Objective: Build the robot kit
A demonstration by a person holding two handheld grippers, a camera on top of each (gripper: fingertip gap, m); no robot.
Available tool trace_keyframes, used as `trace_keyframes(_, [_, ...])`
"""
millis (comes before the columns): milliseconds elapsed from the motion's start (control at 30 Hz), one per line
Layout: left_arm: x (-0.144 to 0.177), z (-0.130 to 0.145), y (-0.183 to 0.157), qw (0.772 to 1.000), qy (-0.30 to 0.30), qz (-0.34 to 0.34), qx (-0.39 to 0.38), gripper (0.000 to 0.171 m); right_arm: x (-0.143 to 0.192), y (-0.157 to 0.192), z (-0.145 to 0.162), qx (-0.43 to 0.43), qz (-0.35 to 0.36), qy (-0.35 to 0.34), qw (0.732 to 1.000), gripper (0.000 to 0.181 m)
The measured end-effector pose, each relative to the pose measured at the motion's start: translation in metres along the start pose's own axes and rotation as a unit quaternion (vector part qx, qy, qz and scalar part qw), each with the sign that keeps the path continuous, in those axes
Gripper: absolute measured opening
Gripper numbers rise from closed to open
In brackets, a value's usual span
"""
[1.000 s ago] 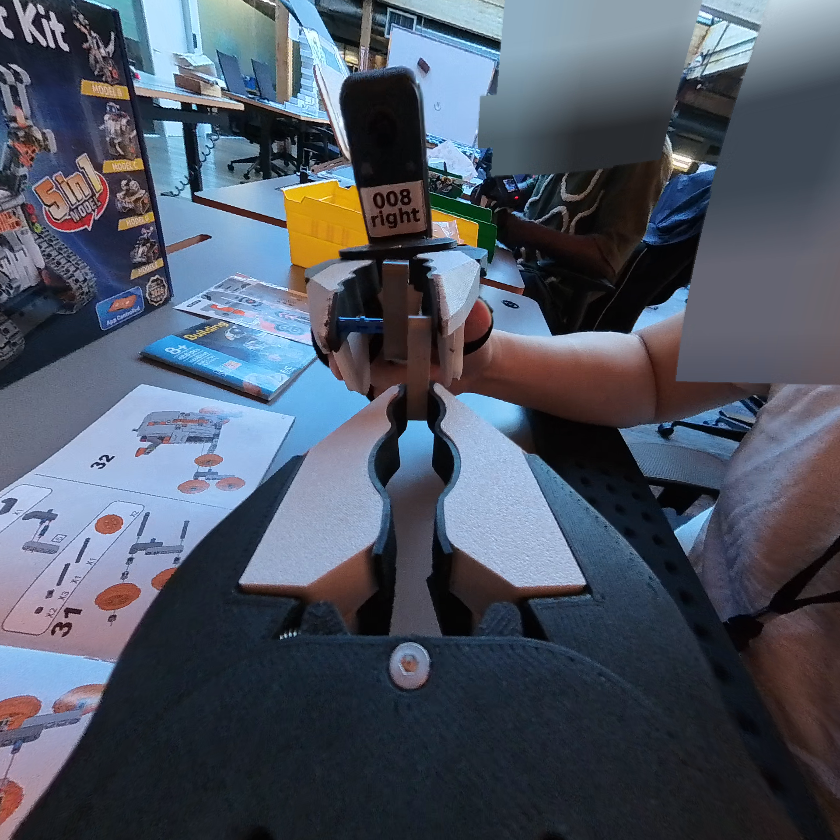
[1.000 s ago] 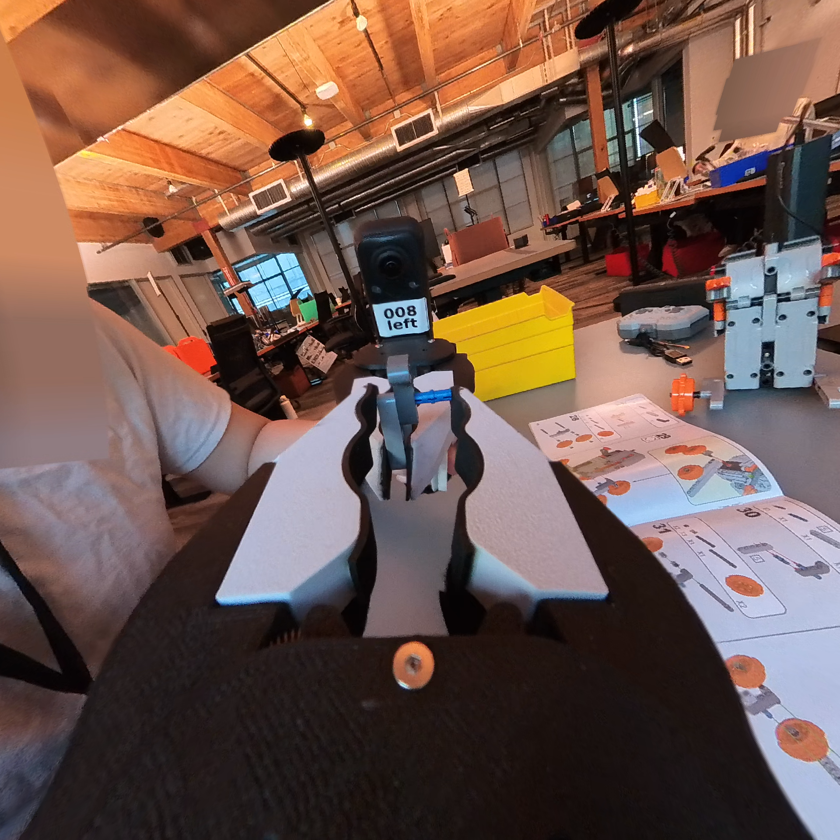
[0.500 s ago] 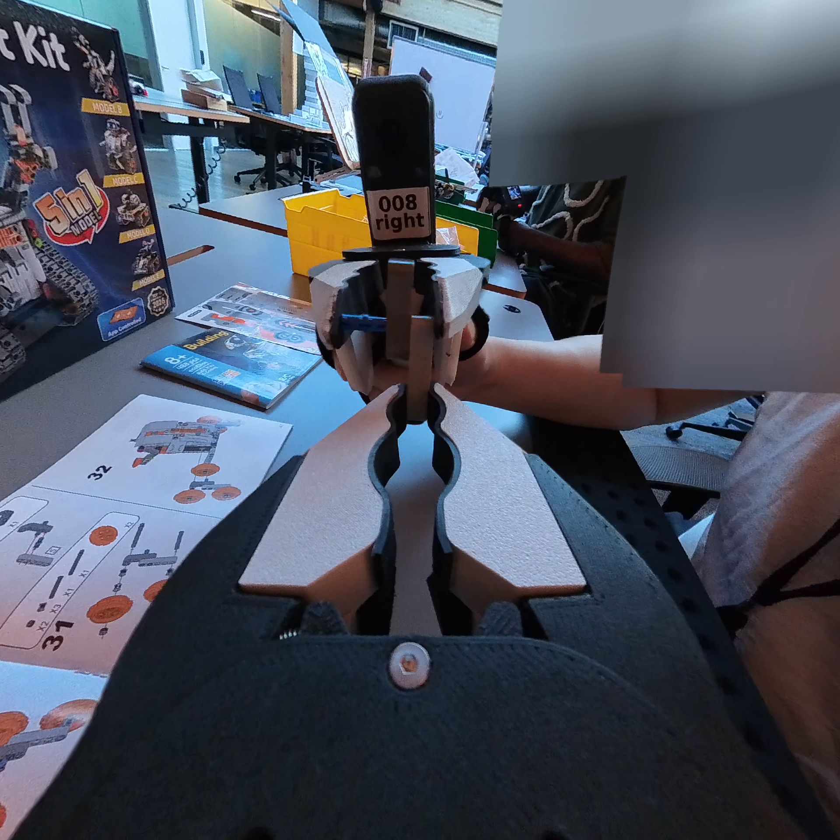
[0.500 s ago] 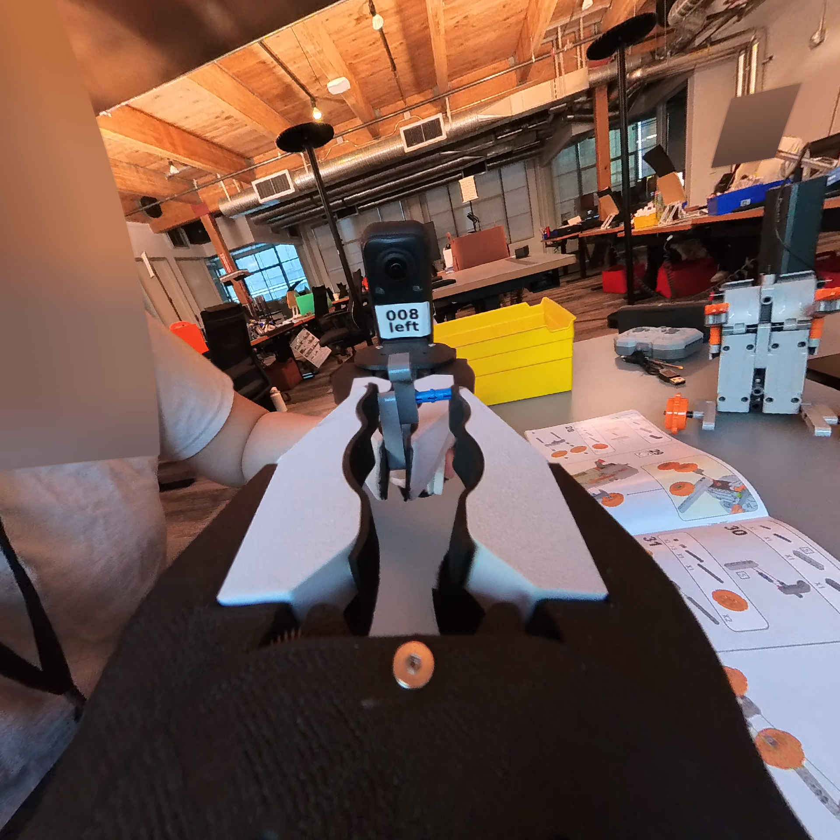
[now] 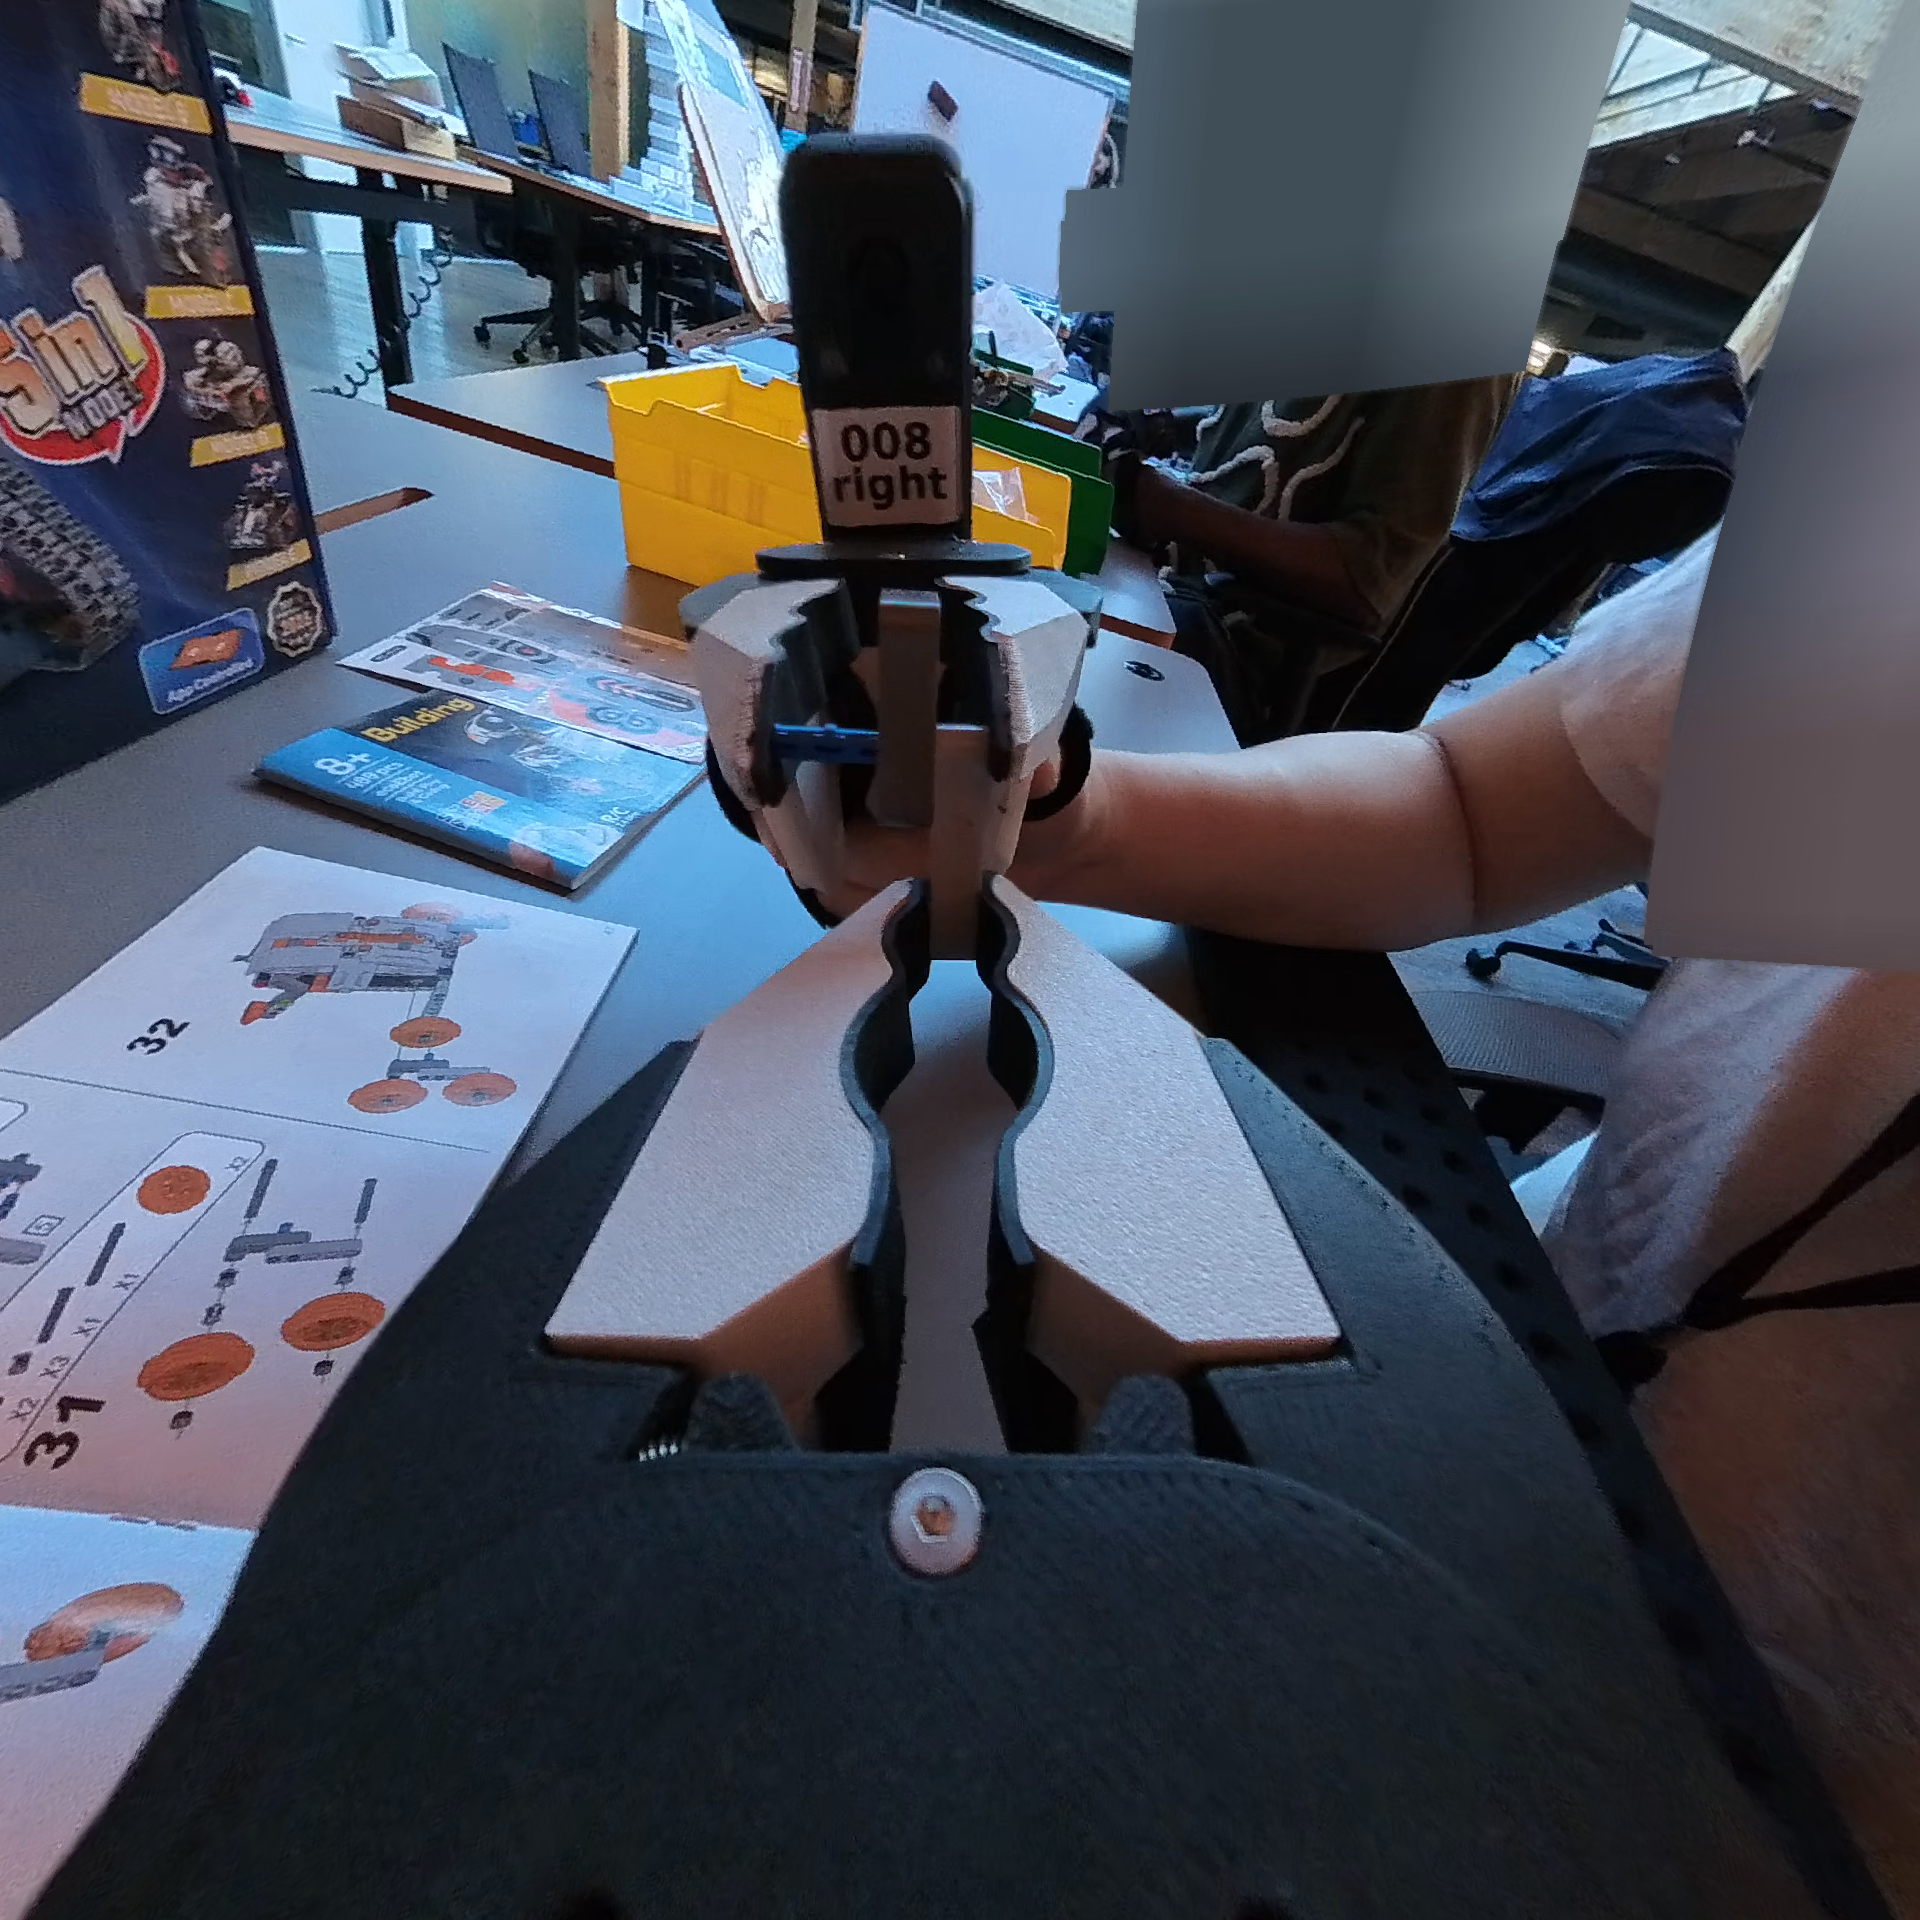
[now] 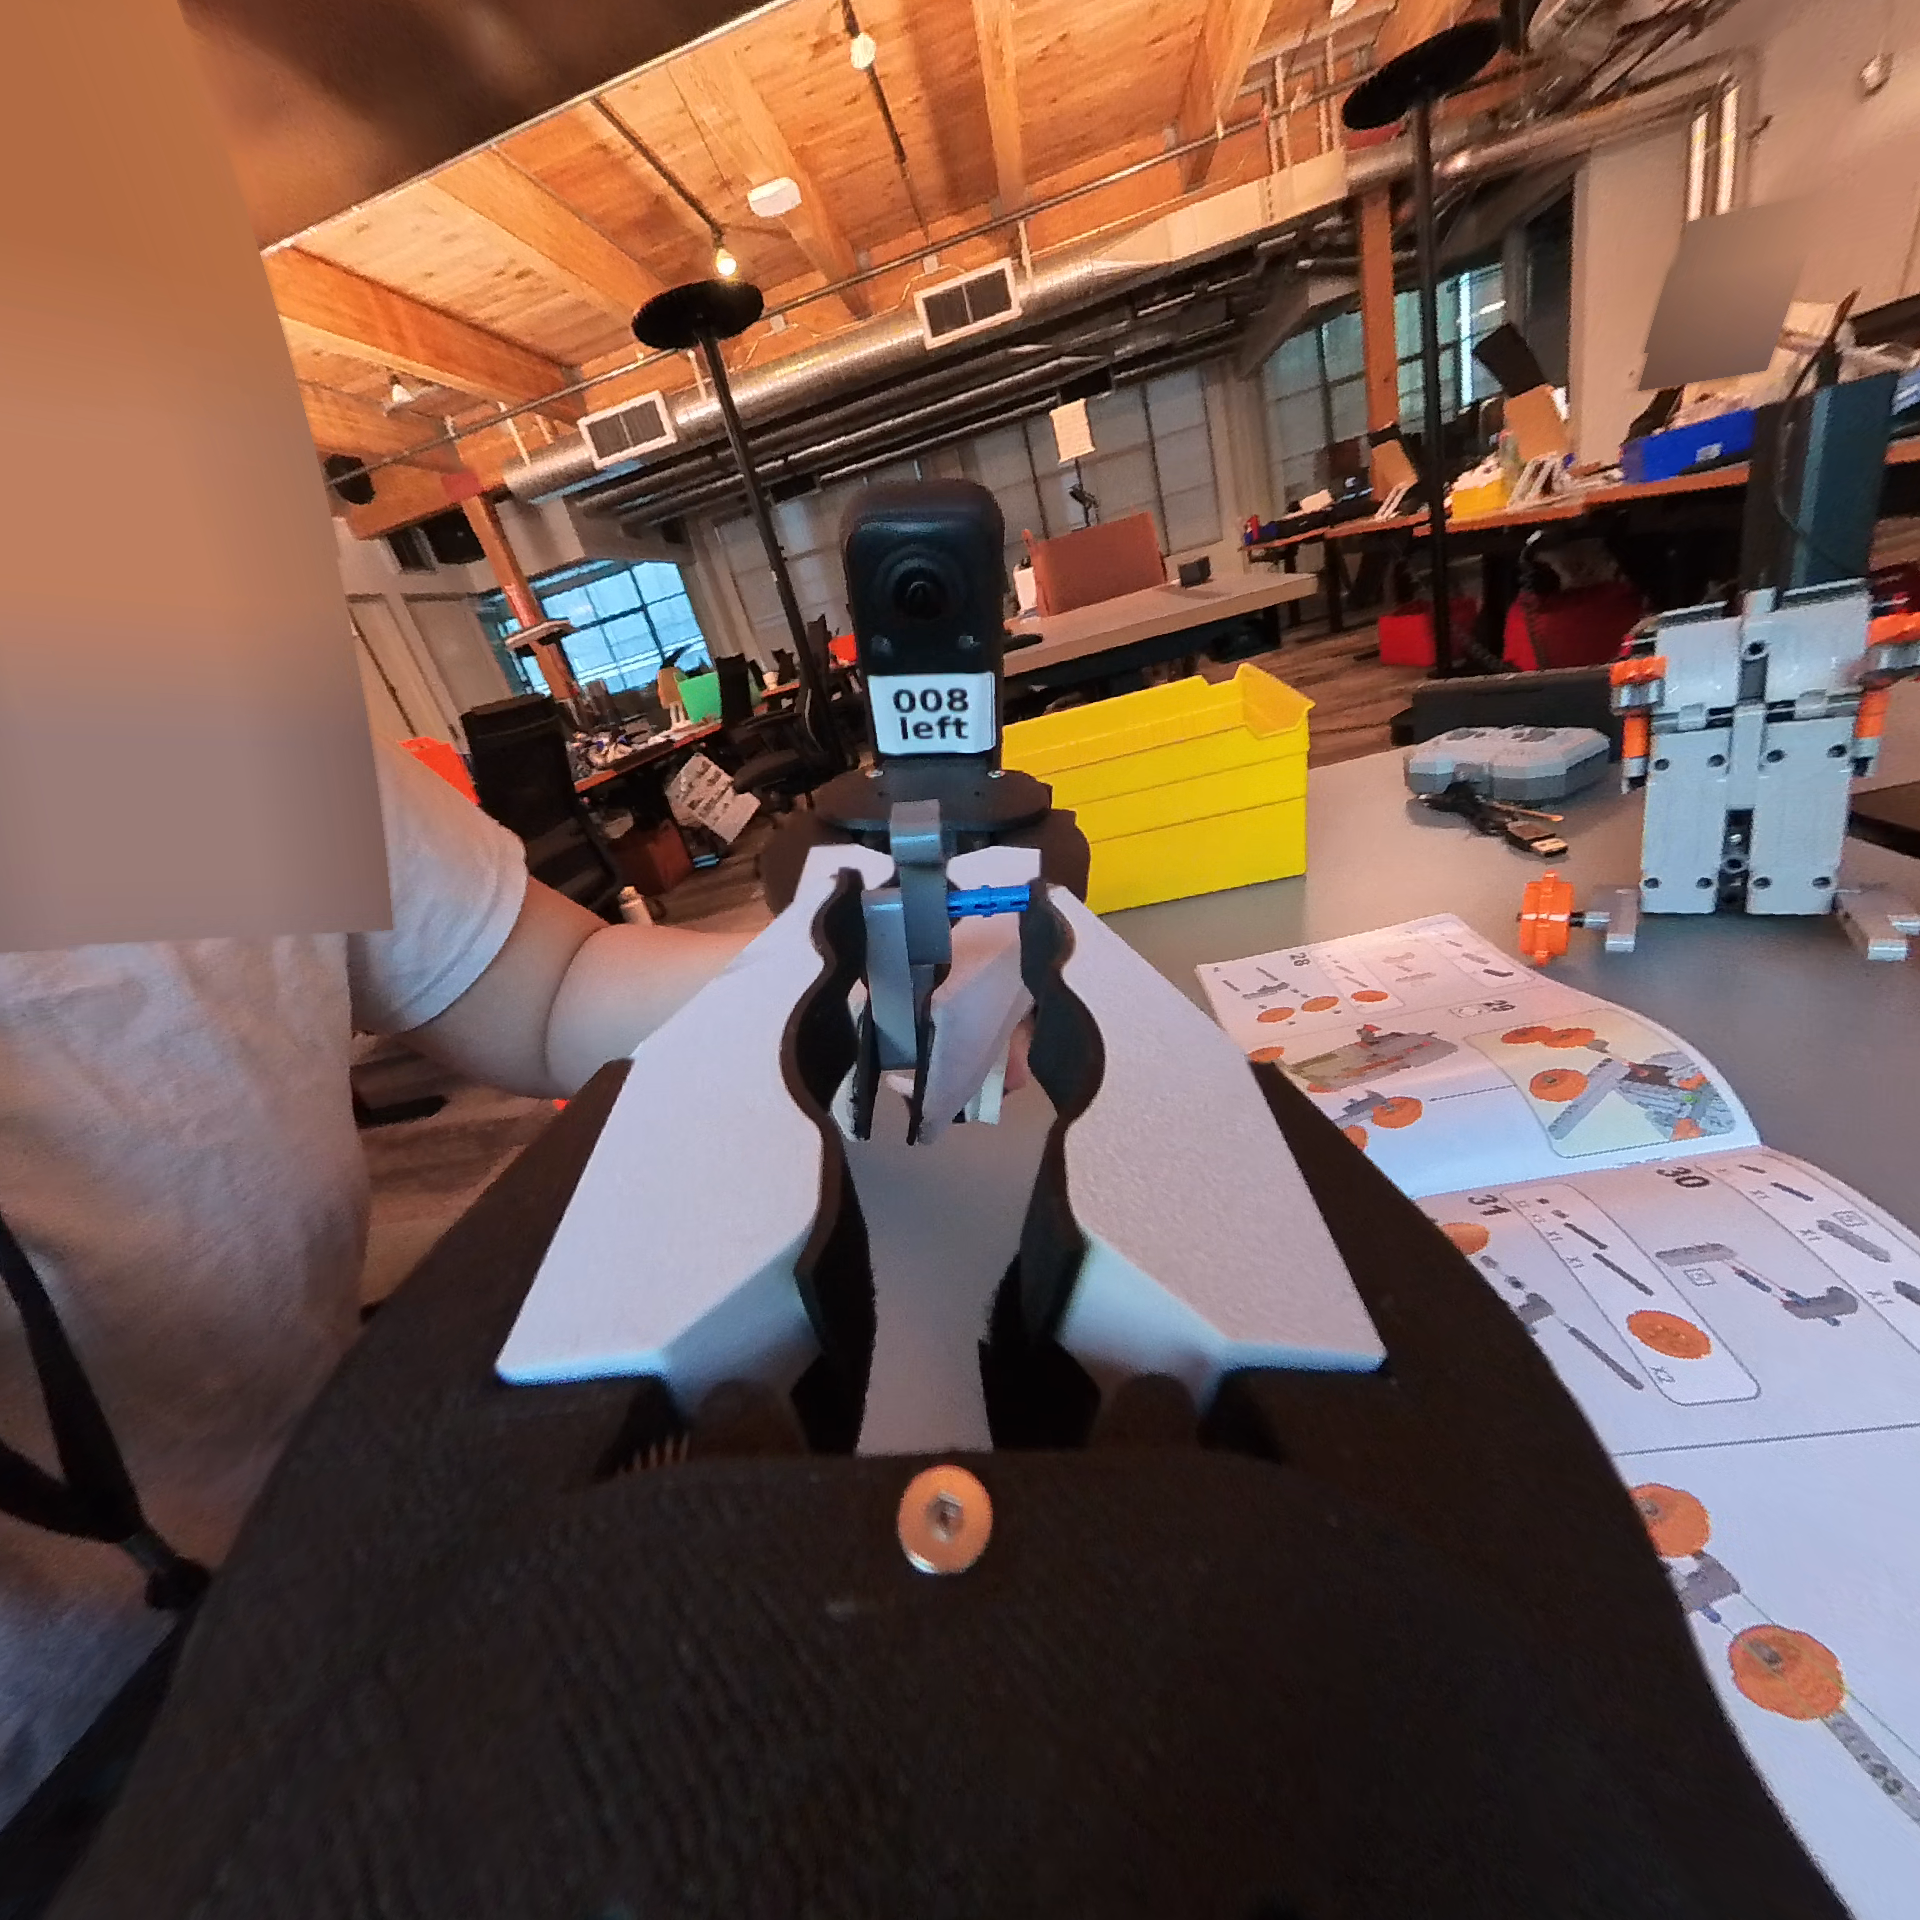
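Observation:
My two grippers face each other above the table edge. My left gripper (image 5: 948, 899) is shut on the lower end of an upright grey beam (image 5: 909, 717). A short blue pin (image 5: 826, 743) sticks sideways out of that beam. My right gripper (image 6: 940, 906) is closed around the beam (image 6: 920, 935) and the pin (image 6: 987, 899), with the pin's free end against one finger pad. The right gripper also shows in the left wrist view (image 5: 883, 748), and the left gripper shows in the right wrist view (image 6: 904, 1039).
An open instruction booklet (image 5: 312, 1039) (image 6: 1558, 1195) lies on the grey table. A kit box (image 5: 125, 364), a blue booklet (image 5: 468, 790) and yellow bins (image 5: 717, 468) (image 6: 1174, 800) stand behind. A grey and orange model (image 6: 1756, 769), a controller (image 6: 1496, 753) and an orange wheel (image 6: 1548, 920) are at the right. A seated person (image 5: 1299, 499) is beyond. There is about 5 centimeters between the tips of the two grippers. Both grippers' tips are roughly 30 centimeters from the orange wheel (image 6: 1548, 920).
Both grippers keep the same hold. The pair has only drifted slightly against the background.

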State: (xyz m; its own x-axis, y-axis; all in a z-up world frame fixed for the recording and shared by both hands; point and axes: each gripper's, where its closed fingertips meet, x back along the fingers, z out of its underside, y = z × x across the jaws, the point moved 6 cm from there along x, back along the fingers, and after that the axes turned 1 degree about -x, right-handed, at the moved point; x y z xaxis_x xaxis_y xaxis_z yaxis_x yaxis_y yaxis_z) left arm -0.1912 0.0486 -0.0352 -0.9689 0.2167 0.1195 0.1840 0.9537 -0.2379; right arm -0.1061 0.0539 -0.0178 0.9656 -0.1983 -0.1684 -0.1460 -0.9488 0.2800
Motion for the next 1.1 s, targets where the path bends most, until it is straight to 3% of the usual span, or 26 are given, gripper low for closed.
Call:
trace_keyframes(167, [0.001,-0.001,0.006,0.999,0.018,-0.040,0.012,0.005,0.003,-0.015,0.003,-0.074,-0.022,-0.027,0.997,0.030])
trace_keyframes(233, [0.005,-0.001,0.017,0.995,0.001,-0.074,0.072,0.005,0.001,-0.035,0.011,-0.118,0.044,-0.001,0.992,0.067])
trace_keyframes(267, [0.007,0.000,0.023,0.991,-0.008,-0.097,0.093,0.004,0.002,-0.039,0.014,-0.123,0.065,0.005,0.990,0.077])
trace_keyframes(333, [0.008,0.005,0.029,0.986,0.002,-0.124,0.113,0.005,0.004,-0.043,0.014,-0.134,0.096,-0.006,0.986,0.072])
trace_keyframes(367, [0.007,0.006,0.030,0.985,0.000,-0.126,0.121,0.005,0.003,-0.037,0.011,-0.124,0.079,-0.011,0.989,0.059])
trace_keyframes(400, [0.006,0.005,0.028,0.984,-0.009,-0.111,0.138,0.004,0.001,-0.032,0.010,-0.117,0.067,-0.005,0.991,0.047])
trace_keyframes(533, [0.007,-0.002,0.025,0.966,-0.088,-0.027,0.242,0.004,0.000,-0.030,0.008,-0.143,0.076,-0.003,0.987,0.040])
trace_keyframes(633, [0.010,-0.004,0.027,0.948,-0.121,0.004,0.293,0.004,0.003,-0.029,0.004,-0.182,0.045,-0.029,0.982,0.024])
trace_keyframes(1100, [0.008,-0.002,0.026,0.939,-0.121,0.026,0.321,0.005,-0.003,-0.028,0.011,-0.207,0.034,-0.002,0.978,0.023])
